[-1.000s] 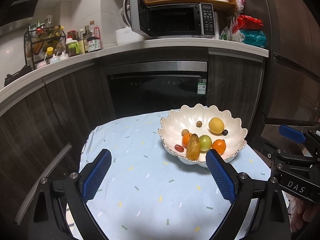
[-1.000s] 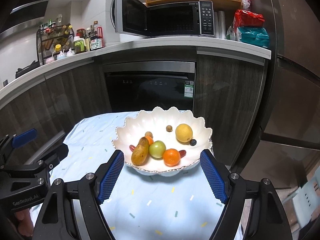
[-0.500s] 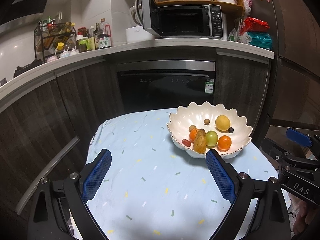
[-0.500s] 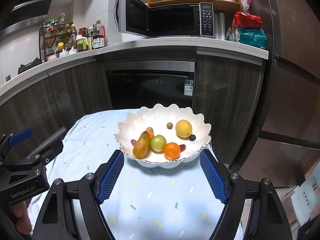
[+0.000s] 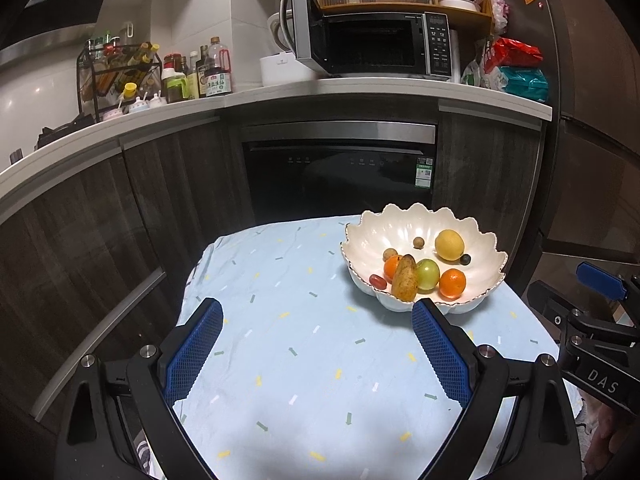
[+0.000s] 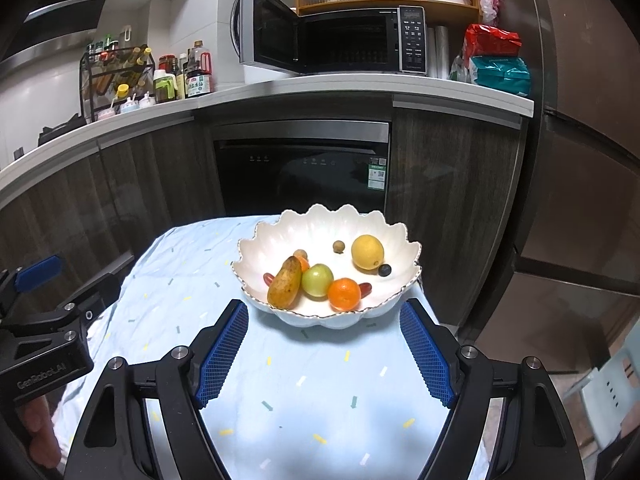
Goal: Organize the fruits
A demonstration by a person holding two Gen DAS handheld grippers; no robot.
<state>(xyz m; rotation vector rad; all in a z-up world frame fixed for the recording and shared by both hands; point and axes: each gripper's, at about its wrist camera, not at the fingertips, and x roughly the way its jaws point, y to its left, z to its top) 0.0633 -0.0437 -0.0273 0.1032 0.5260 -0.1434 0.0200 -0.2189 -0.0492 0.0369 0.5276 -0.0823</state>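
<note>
A white scalloped bowl (image 6: 404,284) (image 5: 360,240) stands on the light blue tablecloth. In it lie a brownish pear (image 6: 285,283), a green apple (image 6: 317,279), an orange (image 6: 344,293), a yellow lemon (image 6: 367,252), a dark berry (image 6: 385,269) and small nuts. My right gripper (image 6: 324,352) is open just short of the bowl's near rim, nothing between its blue pads. My left gripper (image 5: 316,352) is open over bare cloth, left of the bowl, also empty.
The tablecloth (image 5: 304,380) covers a small table whose far edge faces a dark built-in oven (image 5: 340,176). Above is a counter with bottles (image 5: 200,76) and an open microwave (image 5: 372,44). A tall fridge (image 6: 580,120) stands at right.
Both views have drawn back from the bowl, which now looks smaller and farther. The left gripper shifted a little sideways; both stay open and empty.
</note>
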